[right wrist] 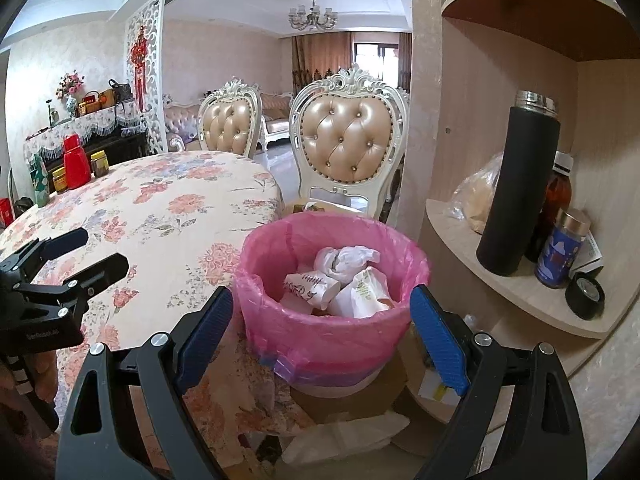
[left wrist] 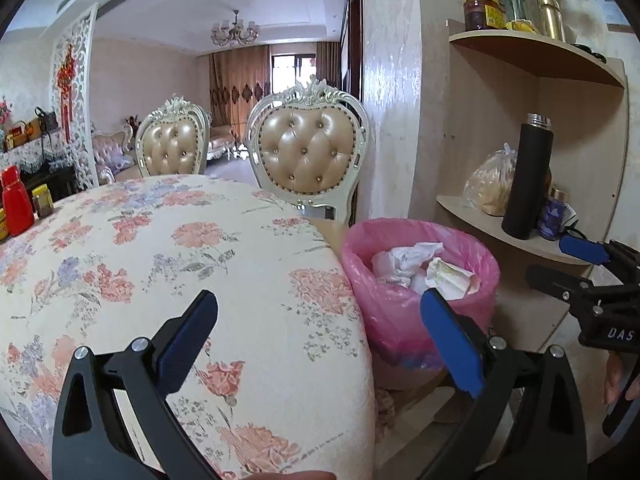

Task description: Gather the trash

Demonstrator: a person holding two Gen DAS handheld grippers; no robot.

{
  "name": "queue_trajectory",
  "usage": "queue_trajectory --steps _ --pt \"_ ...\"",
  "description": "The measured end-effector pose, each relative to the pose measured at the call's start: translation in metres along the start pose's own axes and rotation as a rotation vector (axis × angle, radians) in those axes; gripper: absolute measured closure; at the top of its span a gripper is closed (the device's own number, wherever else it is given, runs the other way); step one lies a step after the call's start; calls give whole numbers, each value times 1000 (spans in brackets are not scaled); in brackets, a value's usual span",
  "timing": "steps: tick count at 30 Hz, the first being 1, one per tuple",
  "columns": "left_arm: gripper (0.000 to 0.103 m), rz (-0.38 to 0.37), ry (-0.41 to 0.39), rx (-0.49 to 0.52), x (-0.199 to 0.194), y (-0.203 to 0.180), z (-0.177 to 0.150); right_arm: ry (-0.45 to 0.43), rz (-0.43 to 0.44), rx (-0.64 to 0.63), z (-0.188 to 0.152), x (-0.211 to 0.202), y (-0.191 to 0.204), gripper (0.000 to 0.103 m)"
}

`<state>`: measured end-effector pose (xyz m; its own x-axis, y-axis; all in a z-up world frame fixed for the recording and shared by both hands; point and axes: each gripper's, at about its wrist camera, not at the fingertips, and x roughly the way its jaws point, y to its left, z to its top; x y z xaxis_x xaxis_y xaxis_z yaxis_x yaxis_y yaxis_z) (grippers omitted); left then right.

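Left claw: your left gripper [left wrist: 316, 320] has its blue-padded jaws spread wide with nothing between them; it hangs over the near edge of the round table in the floral cloth [left wrist: 160, 264].
Right claw: your right gripper [right wrist: 322, 316] is spread wide too and grips nothing; in its own view the jaws frame the bin, one blue pad to each side of it, though the fisheye makes it hard to tell whether the pads are level with the rim or short of it.
Bin: the round waste bin lined with a pink plastic bag [right wrist: 332, 344] stands just beside the table edge, between the table and the pale wooden corner shelf [right wrist: 516, 288].
Trash: crumpled white paper wrappers and a printed paper cup [right wrist: 344, 284] lie inside the bin, below the rim.
Under the bin: it appears to rest on a piece of brown cardboard [right wrist: 352, 400]; more pale paper or plastic lies on the floor in front of it.
Shelf: a tall black flask with a steel top [right wrist: 516, 188] stands upright on the lower tier, with a small blue jar [right wrist: 560, 252] just beside it and a tied clear bag behind.
Table far side: a red plastic bottle [right wrist: 77, 162] and small yellow-lidded jars stand together, well apart from both claws.
Chairs: two cream tufted chairs with carved white frames [right wrist: 346, 140] stand behind the table and bin.
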<state>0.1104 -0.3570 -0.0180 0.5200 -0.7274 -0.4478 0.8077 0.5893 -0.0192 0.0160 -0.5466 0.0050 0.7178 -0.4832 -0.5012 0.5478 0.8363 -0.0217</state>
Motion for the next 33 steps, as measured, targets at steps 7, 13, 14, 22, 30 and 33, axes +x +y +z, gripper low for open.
queue_trajectory --steps 7,13,14,22,30,33 --pt "5 -35 2 27 -6 -8 -3 17 -25 9 -1 -1 -5 18" --pt "5 -88 26 58 -8 -17 -9 26 -52 27 -6 -4 -11 18" --pt "5 -104 33 63 -8 -18 -10 28 -53 27 -7 -4 -12 18" --pt "5 -168 64 98 -4 -28 -18 34 -77 43 -17 -11 -18 18" --pt "5 -178 65 106 -7 -30 -21 24 -90 47 -21 -22 -16 18" --pt "5 -177 59 108 -8 -30 -20 22 -88 46 -21 -24 -15 18"
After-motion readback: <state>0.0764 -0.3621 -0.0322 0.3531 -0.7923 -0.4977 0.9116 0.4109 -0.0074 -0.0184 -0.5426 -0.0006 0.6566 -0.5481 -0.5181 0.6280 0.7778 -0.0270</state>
